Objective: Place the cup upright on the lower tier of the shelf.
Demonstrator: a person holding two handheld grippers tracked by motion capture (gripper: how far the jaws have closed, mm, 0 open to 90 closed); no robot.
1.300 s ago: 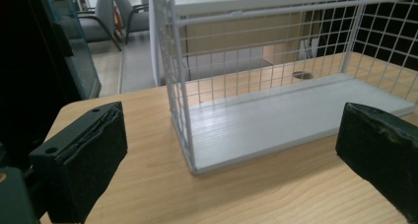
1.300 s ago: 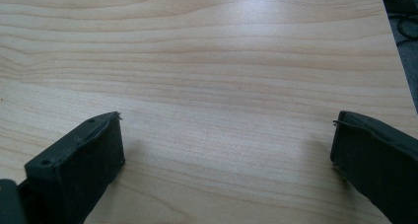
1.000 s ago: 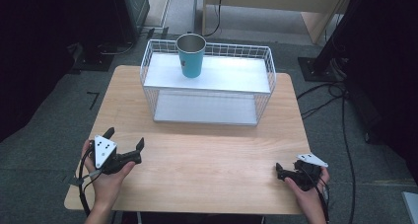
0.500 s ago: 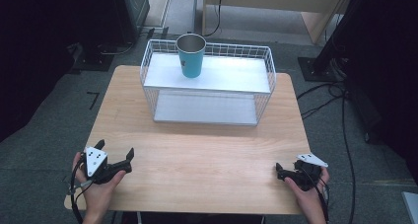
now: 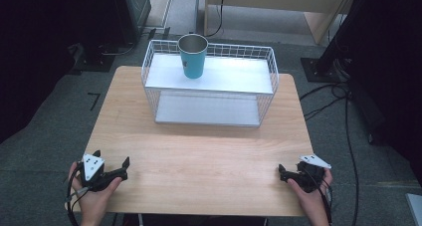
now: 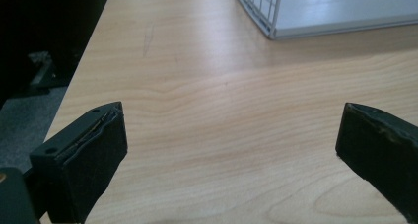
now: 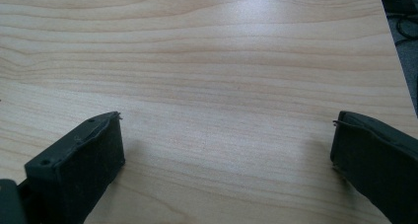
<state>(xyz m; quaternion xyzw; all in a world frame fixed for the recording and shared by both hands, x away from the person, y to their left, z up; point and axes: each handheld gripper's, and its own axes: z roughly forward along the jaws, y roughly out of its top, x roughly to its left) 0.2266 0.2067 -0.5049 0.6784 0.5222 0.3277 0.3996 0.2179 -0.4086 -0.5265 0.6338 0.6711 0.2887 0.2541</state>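
Both claws gape wide, empty; left claw (image 5: 110, 162), right claw (image 5: 281, 172) half-hidden by hands.

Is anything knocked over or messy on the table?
Nothing stands out. The cup stands upright on the top shelf of the wire rack, and the table shows no spill. Both grippers, left and right, rest open near the front edge.

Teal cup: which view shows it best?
The high view: the teal cup stands upright on the top shelf of the wire rack, fully visible. The left gripper view catches just a corner of the rack; the right gripper view looks at bare table.
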